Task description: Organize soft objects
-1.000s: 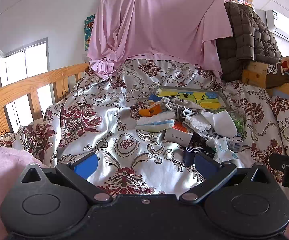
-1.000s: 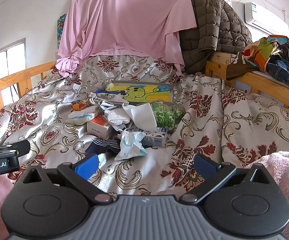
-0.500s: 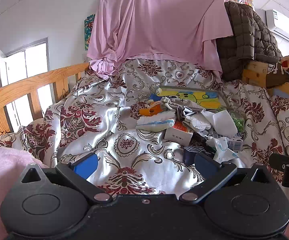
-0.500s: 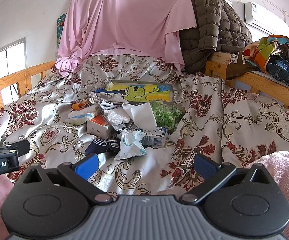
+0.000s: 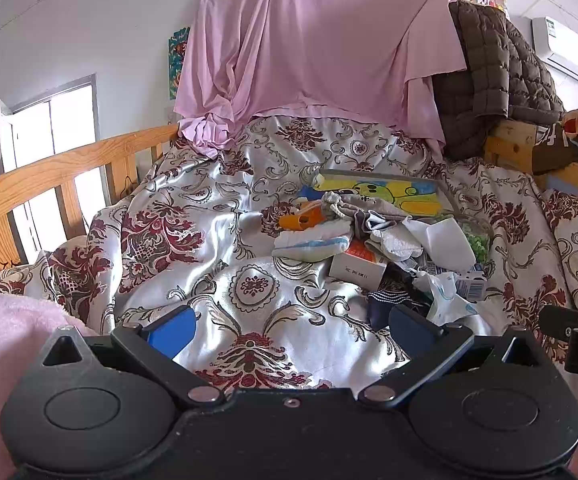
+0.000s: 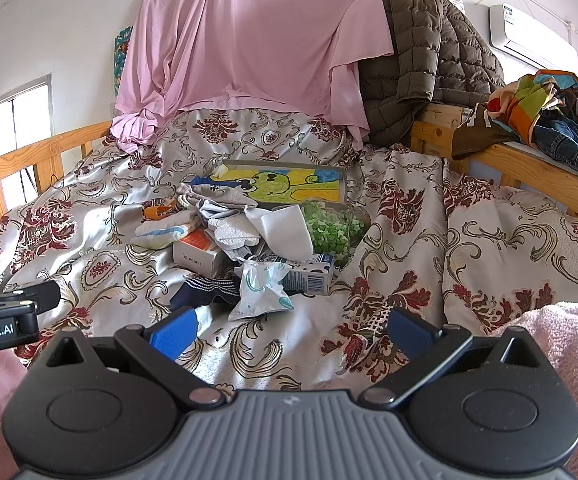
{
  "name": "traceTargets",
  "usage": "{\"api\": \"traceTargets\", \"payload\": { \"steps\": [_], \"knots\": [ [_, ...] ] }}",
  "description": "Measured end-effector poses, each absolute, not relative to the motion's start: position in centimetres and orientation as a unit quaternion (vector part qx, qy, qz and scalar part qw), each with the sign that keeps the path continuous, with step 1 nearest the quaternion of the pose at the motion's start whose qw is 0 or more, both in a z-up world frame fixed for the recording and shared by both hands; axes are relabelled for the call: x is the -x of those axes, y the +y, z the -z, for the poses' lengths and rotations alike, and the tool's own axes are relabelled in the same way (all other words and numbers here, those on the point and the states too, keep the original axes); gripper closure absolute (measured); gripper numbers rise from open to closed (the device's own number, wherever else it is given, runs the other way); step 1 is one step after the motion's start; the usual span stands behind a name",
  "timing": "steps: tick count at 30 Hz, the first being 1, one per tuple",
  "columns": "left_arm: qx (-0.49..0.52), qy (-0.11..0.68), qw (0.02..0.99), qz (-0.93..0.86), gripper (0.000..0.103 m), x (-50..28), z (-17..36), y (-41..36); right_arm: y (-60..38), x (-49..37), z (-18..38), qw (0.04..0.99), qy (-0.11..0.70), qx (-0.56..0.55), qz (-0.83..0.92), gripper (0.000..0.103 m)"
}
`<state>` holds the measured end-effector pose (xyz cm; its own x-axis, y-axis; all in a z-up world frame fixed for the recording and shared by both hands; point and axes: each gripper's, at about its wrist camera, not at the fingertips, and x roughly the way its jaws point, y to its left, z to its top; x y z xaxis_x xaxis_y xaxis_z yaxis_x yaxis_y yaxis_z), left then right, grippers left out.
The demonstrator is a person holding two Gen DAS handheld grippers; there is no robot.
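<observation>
1. I am facing a bed (image 6: 429,248) draped in floral satin, wooden rails on both sides, a pink sheet (image 6: 257,40) hanging behind.
2. Nothing is looking sorted yet: socks and cloths are lying jumbled in a pile (image 6: 245,236) with boxes and a jar, ahead of both tongs.
3. My left tongs (image 5: 289,326) and right tongs (image 6: 289,330) are gaping wide, carrying nothing.
4. Bare cover is lying between tongs and pile, giving me room; the rails are sitting well apart.

Home bedroom, wooden bed frame (image 5: 69,168), floral bedspread (image 5: 209,248), draped clothes (image 6: 441,60)
</observation>
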<state>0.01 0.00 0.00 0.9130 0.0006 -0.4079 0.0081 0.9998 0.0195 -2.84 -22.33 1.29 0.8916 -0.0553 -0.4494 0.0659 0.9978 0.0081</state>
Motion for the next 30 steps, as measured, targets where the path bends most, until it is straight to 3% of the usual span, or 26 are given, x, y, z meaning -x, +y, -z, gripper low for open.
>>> {"api": "traceTargets", "payload": {
  "steps": [17,22,30],
  "knots": [
    [0.011,0.221,0.975,0.025,0.001,-0.4,0.2,0.5,-22.2,2.3,-0.9,0.969,0.244,-0.008,0.036,0.0],
    [0.038,0.275,0.959,0.054,0.001,-3.2,-0.2,0.3,-22.6,1.7,-1.4,0.965,0.259,-0.007,0.043,0.0],
    [-0.003,0.279,0.956,0.091,0.001,-6.9,-1.5,-0.6,-23.9,-0.8,-2.0,0.958,0.286,-0.017,0.023,0.0]
  ]
}}
